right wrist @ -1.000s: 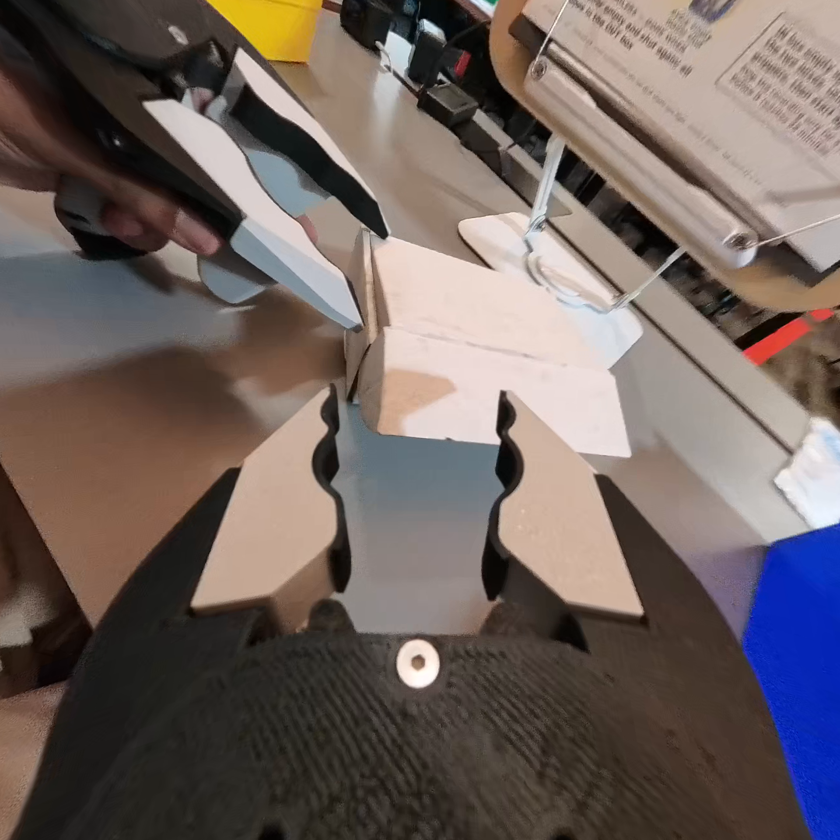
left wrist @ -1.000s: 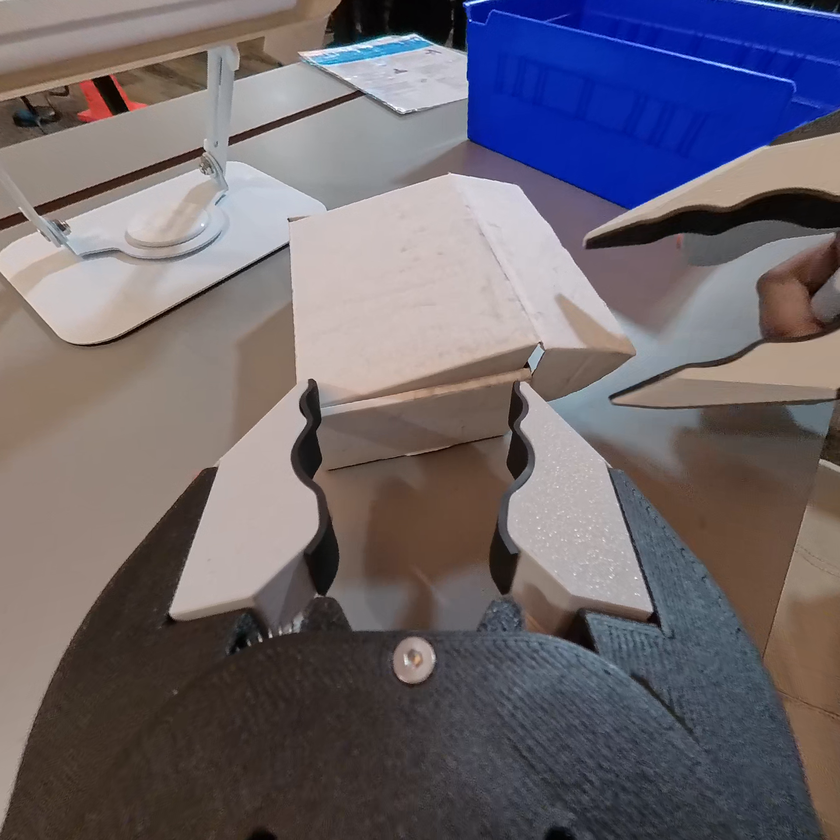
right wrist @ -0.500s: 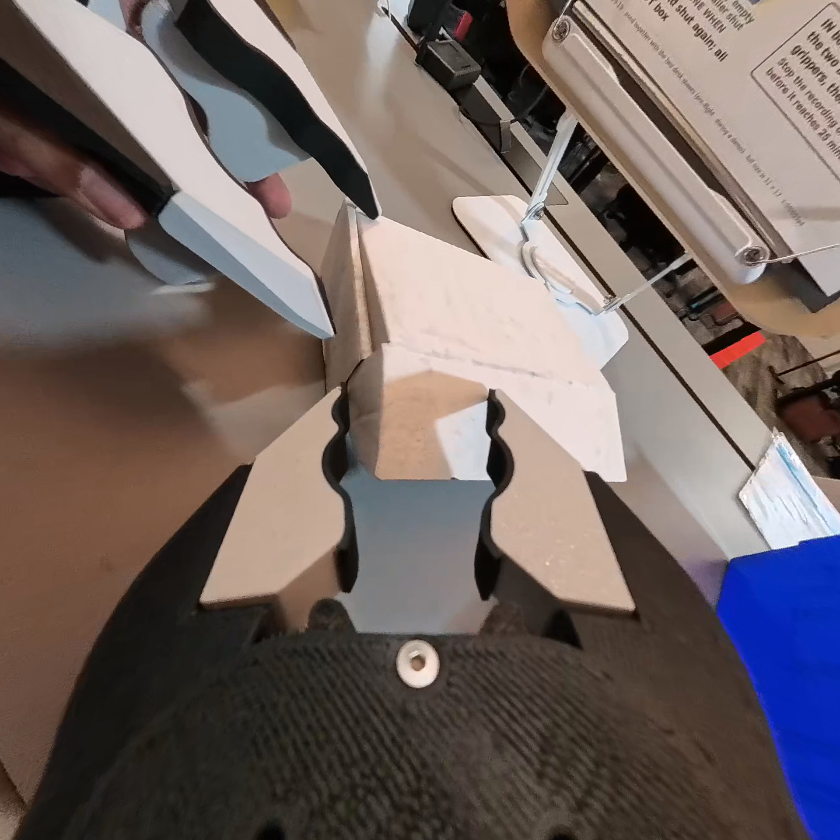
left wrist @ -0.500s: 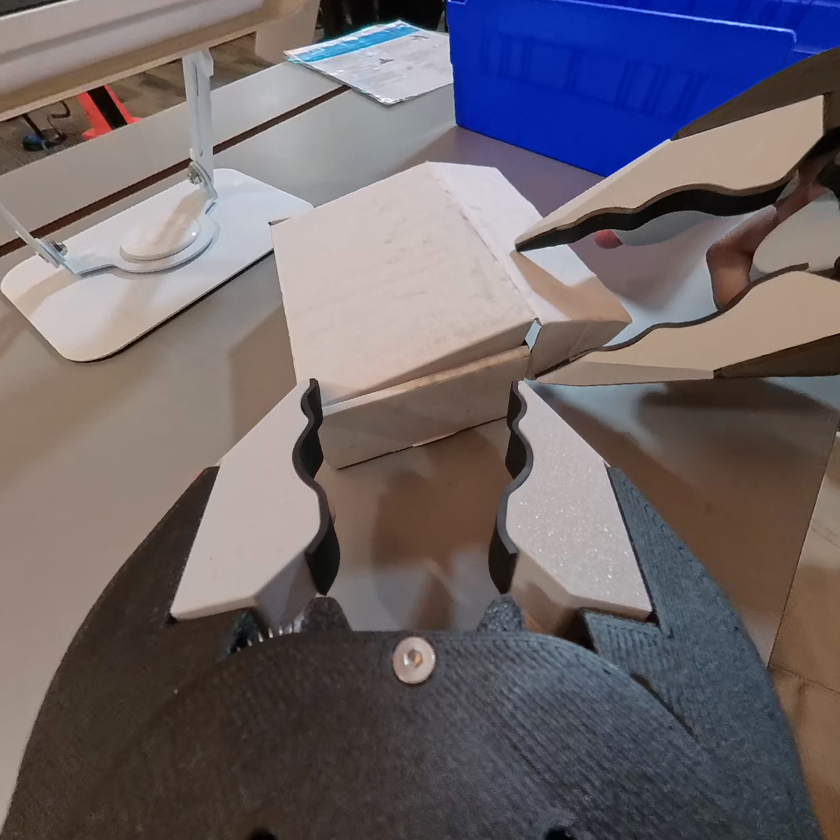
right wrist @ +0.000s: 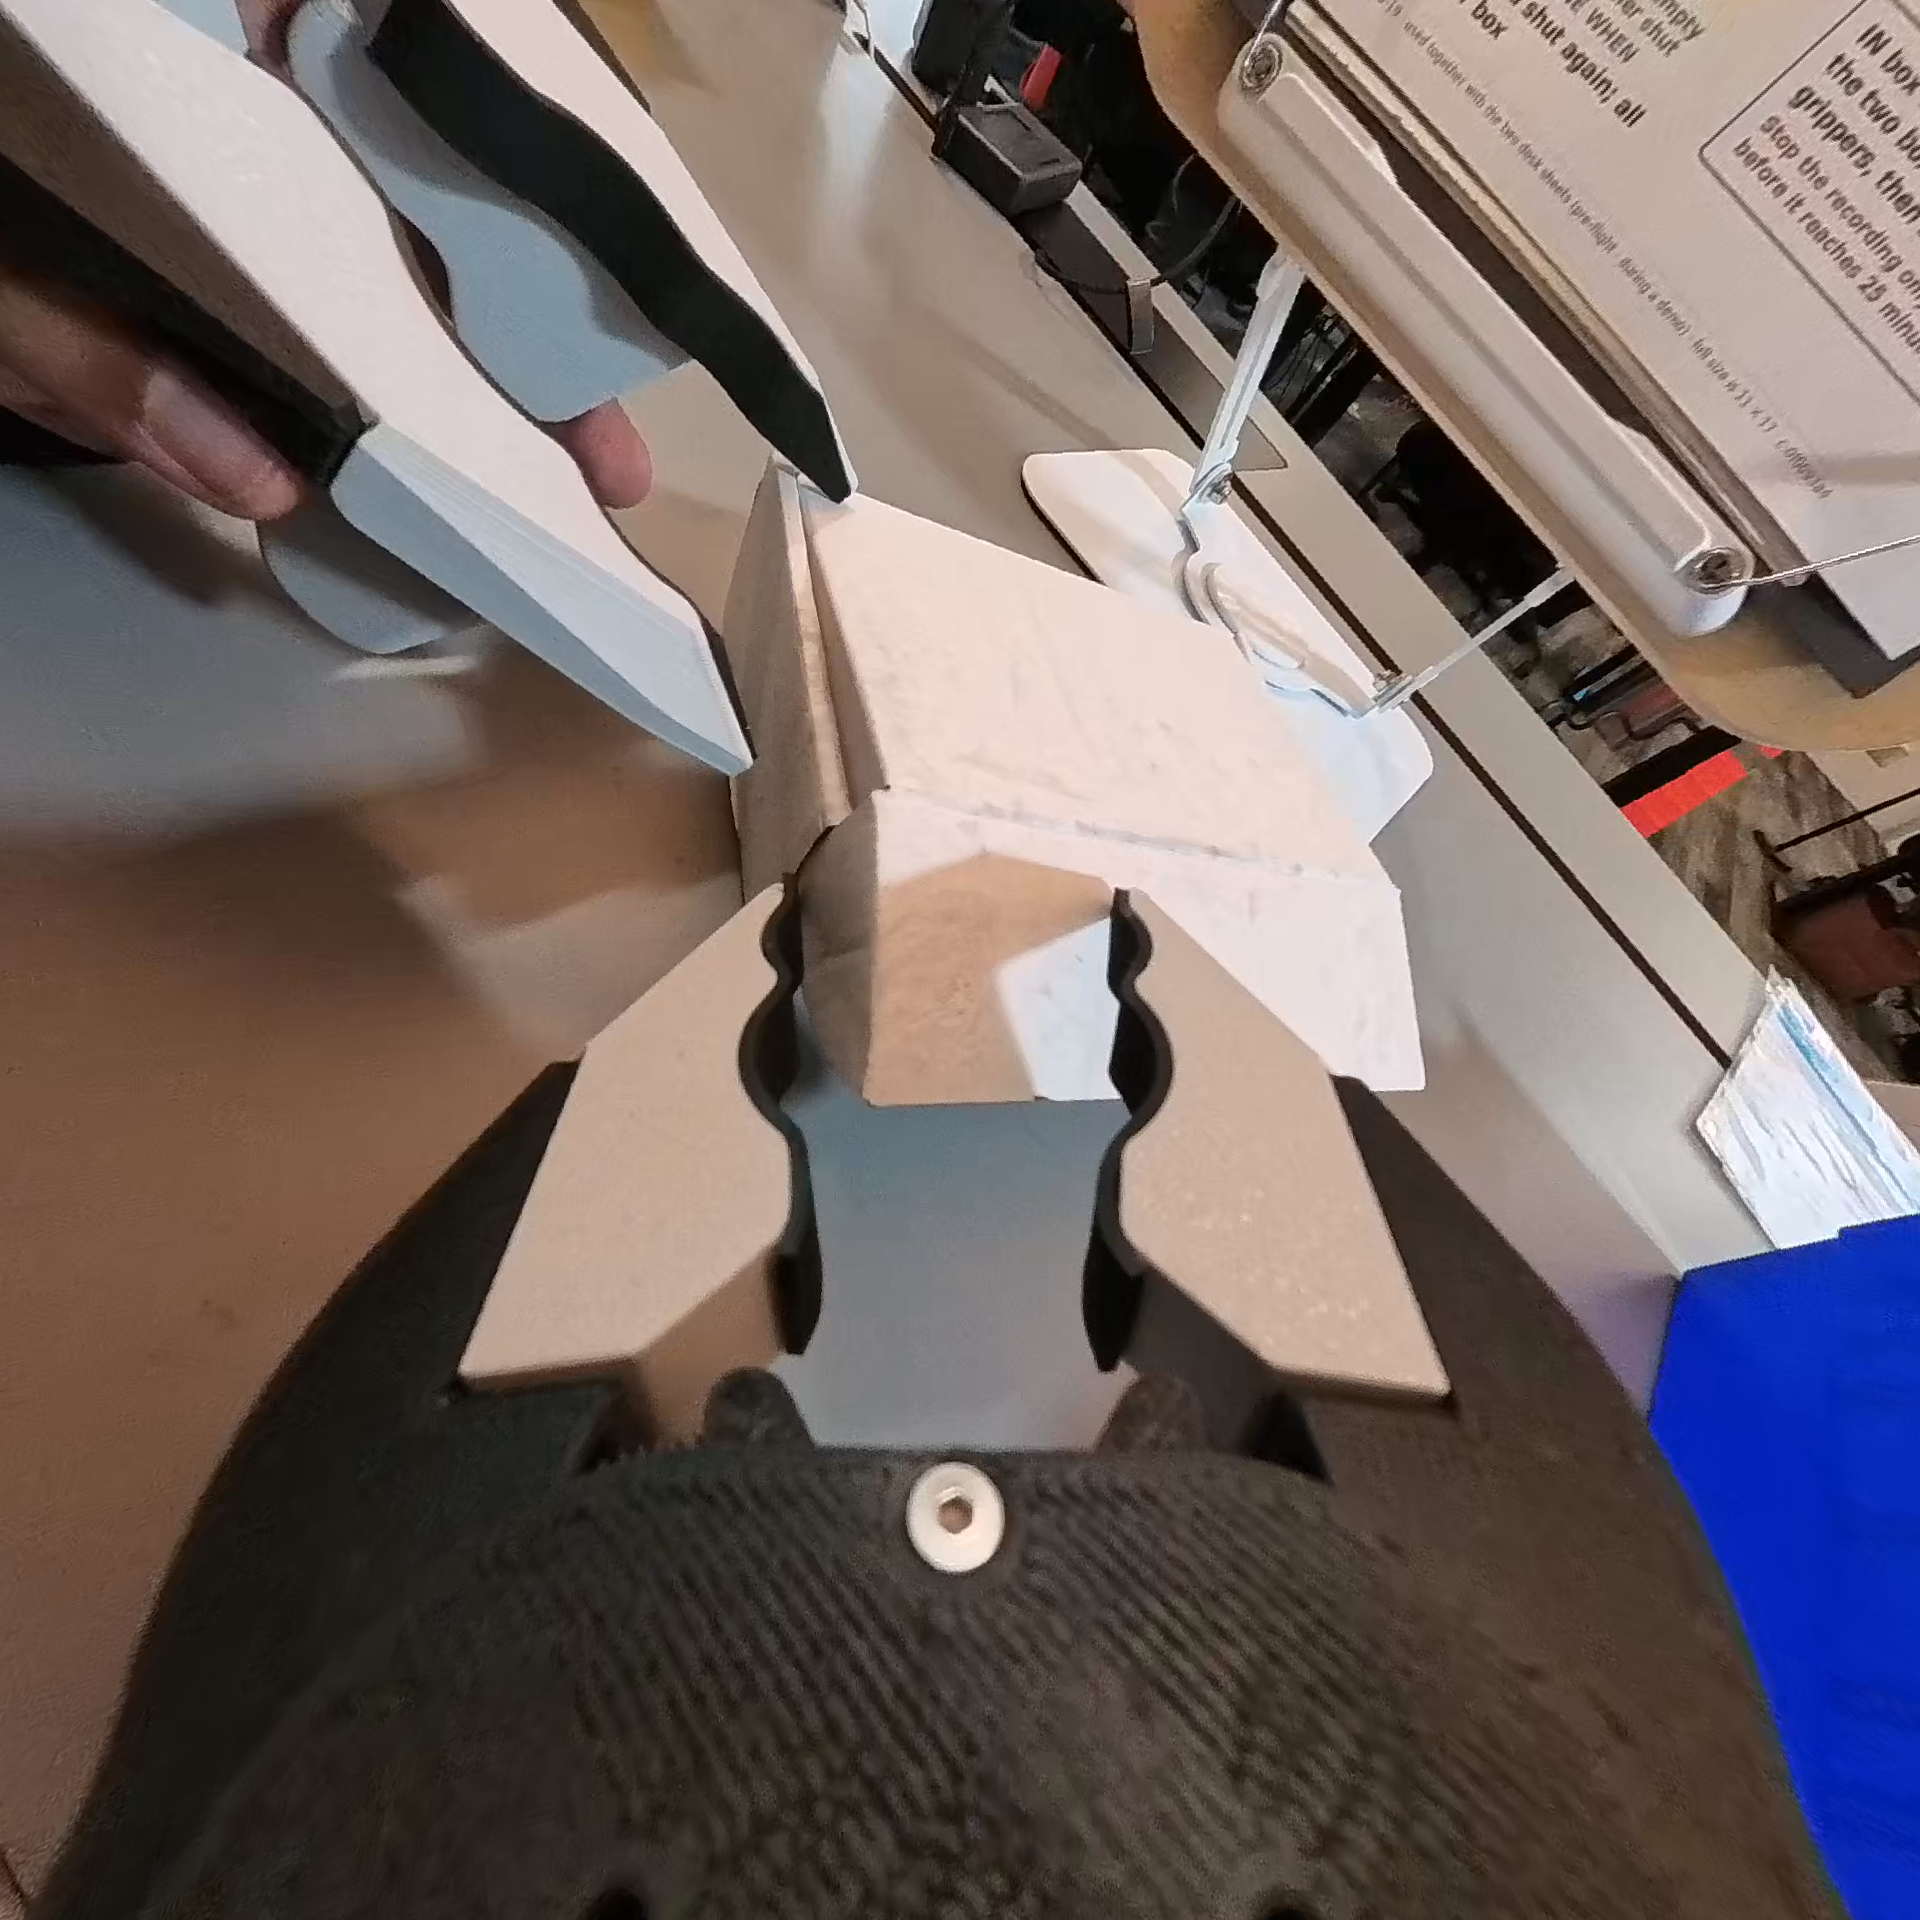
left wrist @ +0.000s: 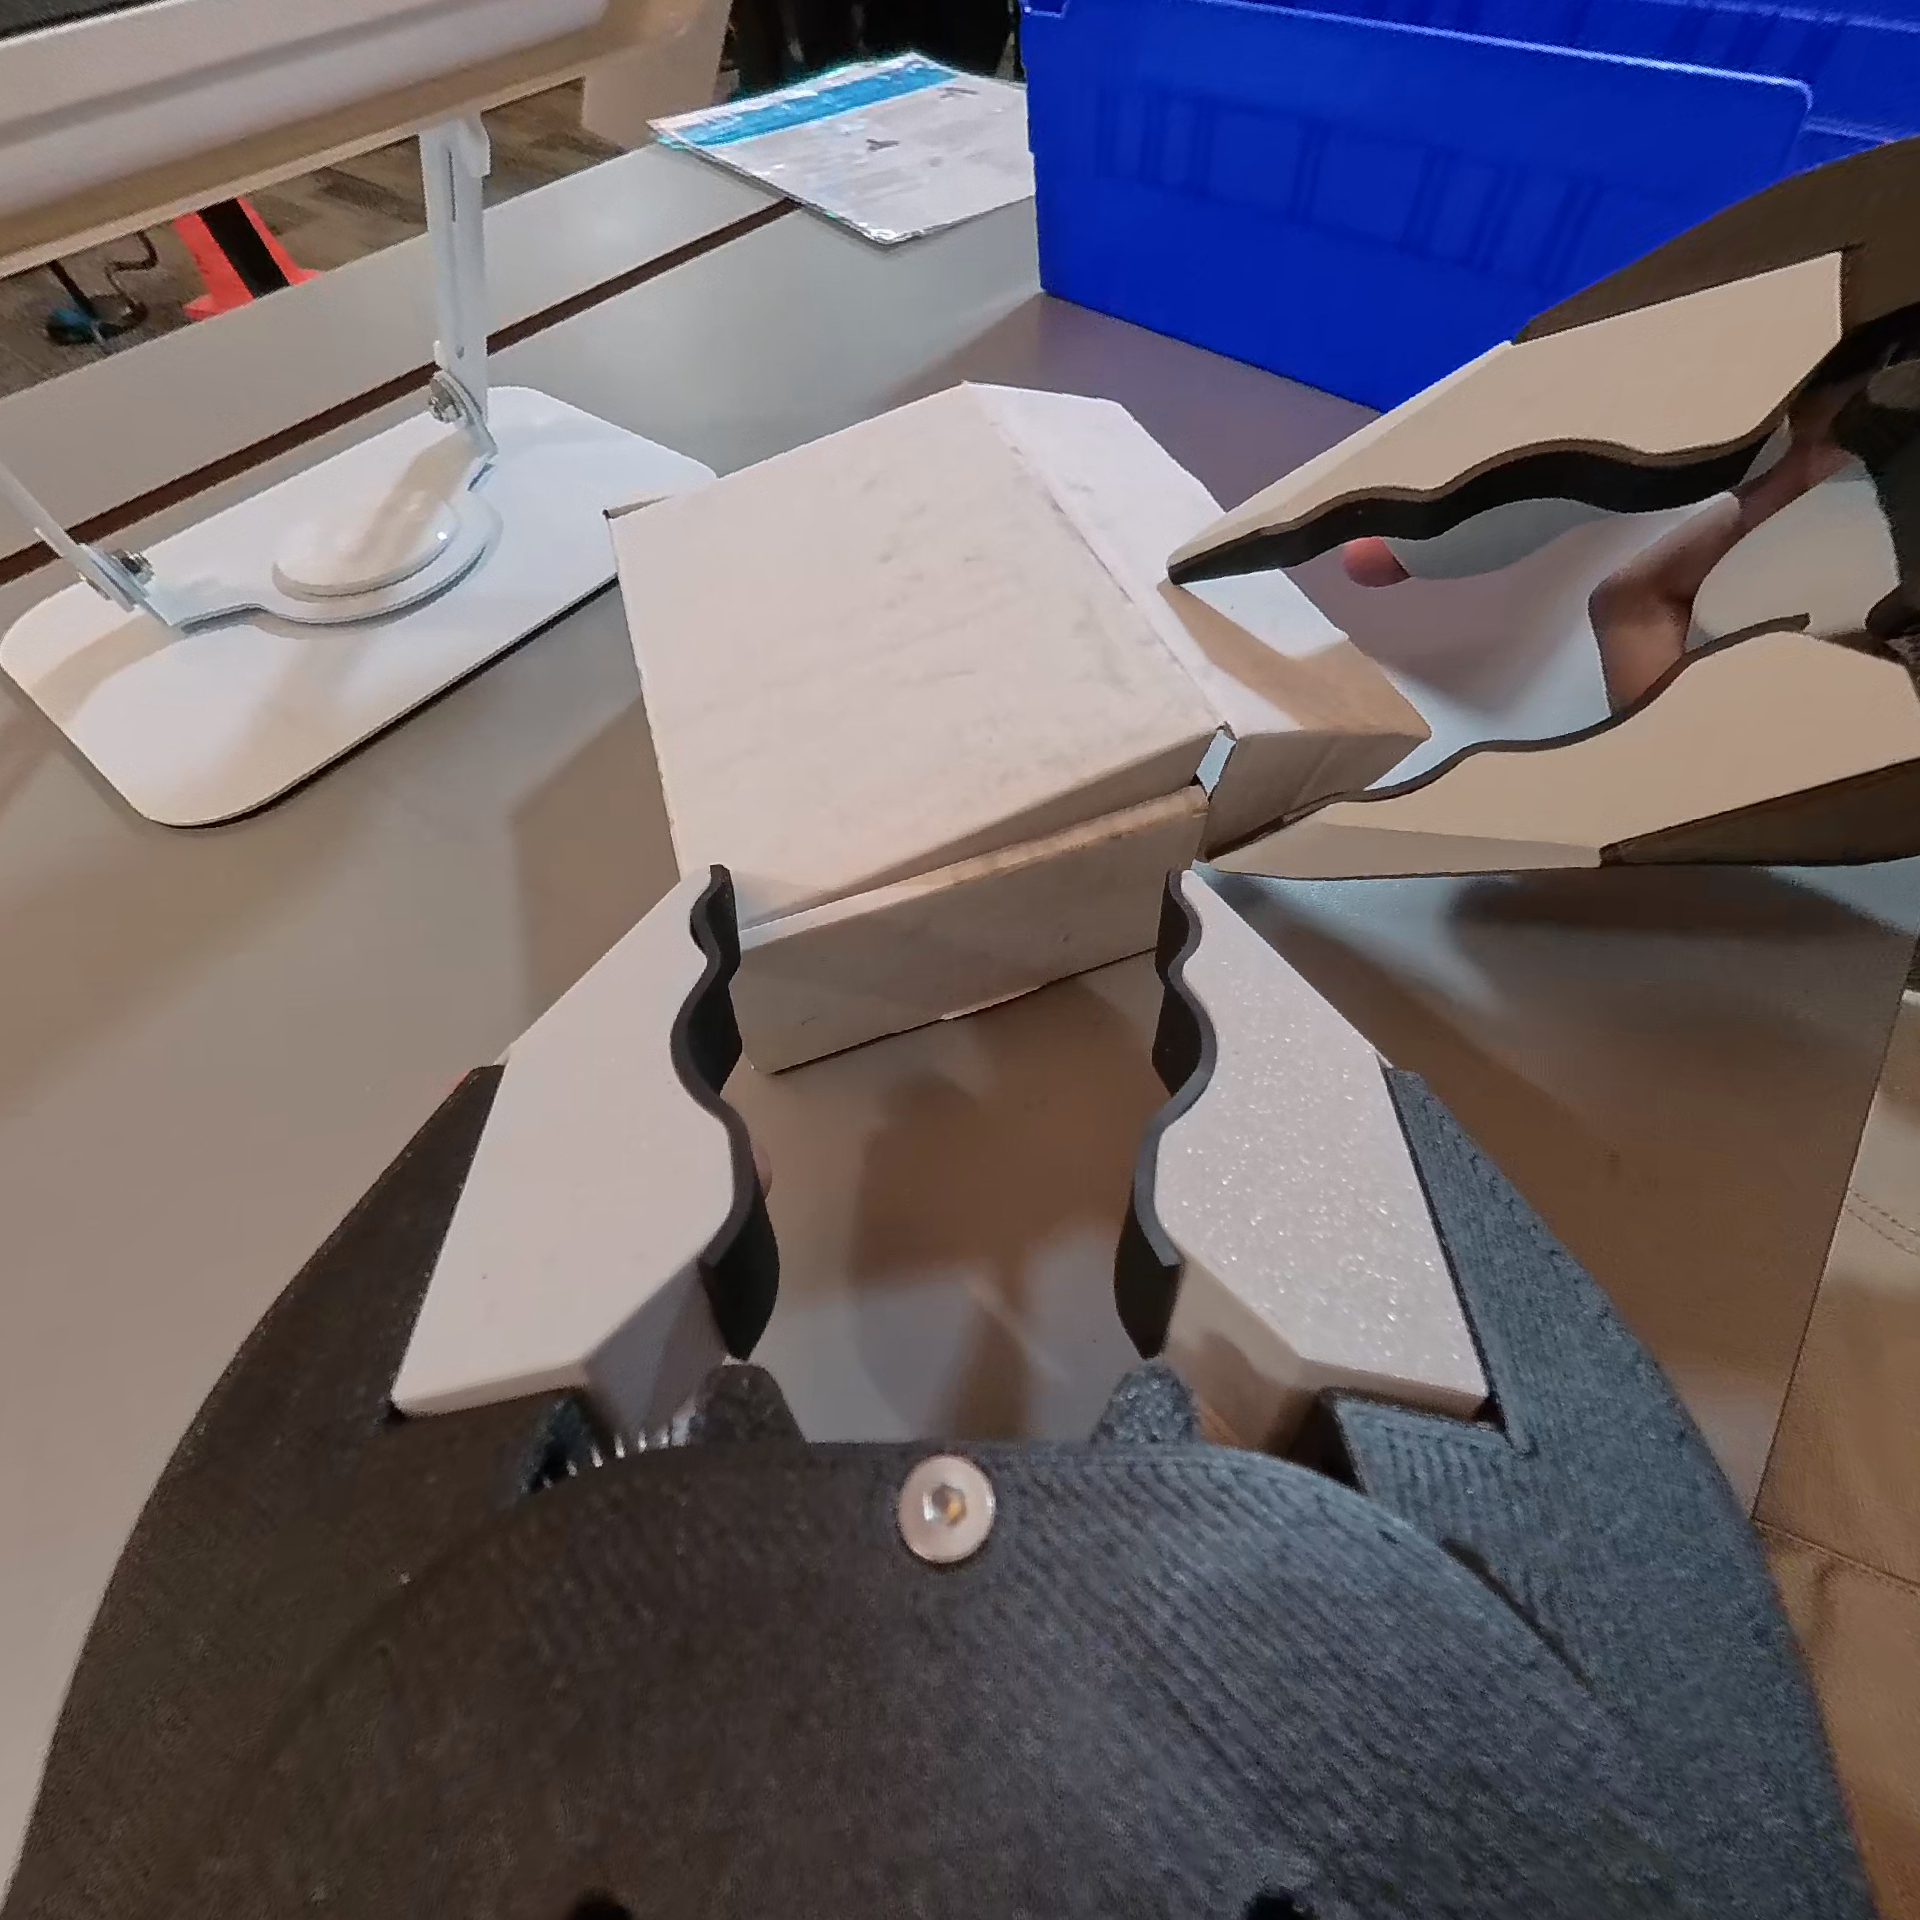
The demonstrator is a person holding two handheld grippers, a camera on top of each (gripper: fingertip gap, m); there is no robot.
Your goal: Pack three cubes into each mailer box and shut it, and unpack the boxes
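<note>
A white mailer box (left wrist: pixel 883 644) sits on the grey table with its lid lying slanted and not fully down. The lid's front flap (left wrist: pixel 1299 727) sticks out to the right. My left gripper (left wrist: pixel 945 914) is open, and its fingertips straddle the box's near end wall. My right gripper (right wrist: pixel 951 914) is open, with the flap (right wrist: pixel 935 997) between its fingers. It also shows in the left wrist view (left wrist: pixel 1195 717), one finger above the flap and one below. The left gripper shows in the right wrist view (right wrist: pixel 784 623) at the box's end. No cubes are in view.
A blue bin (left wrist: pixel 1403 187) stands behind the box on the right. A white stand base (left wrist: pixel 312 603) sits at the back left and holds a board of sheets (right wrist: pixel 1558 260). A printed sheet (left wrist: pixel 862 145) lies at the back. The table edge (left wrist: pixel 1870 1039) runs close on the right.
My right gripper has moved in from the side until its fingers straddle the lid's flap, and its jaws have narrowed slightly. My left gripper has stayed open at the box's end.
</note>
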